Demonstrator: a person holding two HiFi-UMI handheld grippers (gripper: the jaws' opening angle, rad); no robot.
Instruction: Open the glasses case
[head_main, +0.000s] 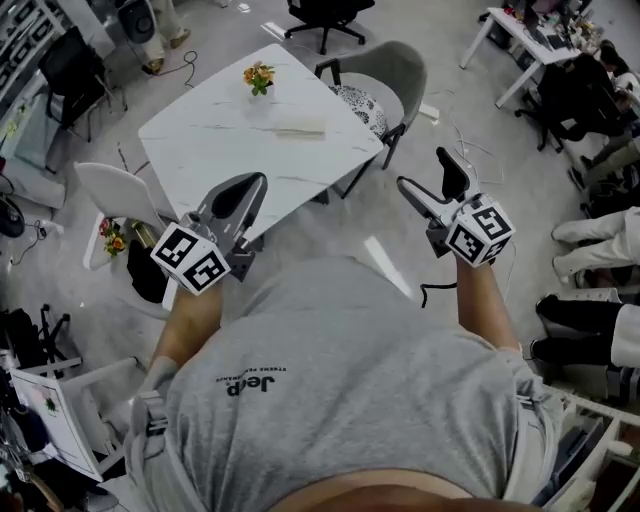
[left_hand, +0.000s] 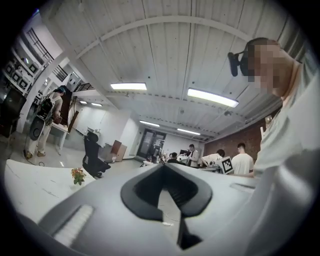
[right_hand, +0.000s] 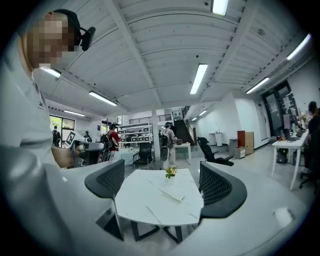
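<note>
The glasses case (head_main: 300, 127) is a flat pale oblong lying on the white marble table (head_main: 220, 130), a little in front of a small pot of flowers (head_main: 259, 76). Both grippers are held up in the air at chest height, well short of the table. In the right gripper view the case (right_hand: 172, 194) shows far off between the jaws. My left gripper (head_main: 258, 185) is shut with nothing in it; its pads meet at the tip (left_hand: 162, 166). My right gripper (head_main: 422, 170) stands open and empty (right_hand: 162, 182).
A grey padded chair (head_main: 385, 75) stands at the table's far right side and a white chair (head_main: 115, 190) at its near left. A black office chair (head_main: 325, 15) is beyond. Desks and seated people fill the right edge (head_main: 590, 90). Cables lie on the floor.
</note>
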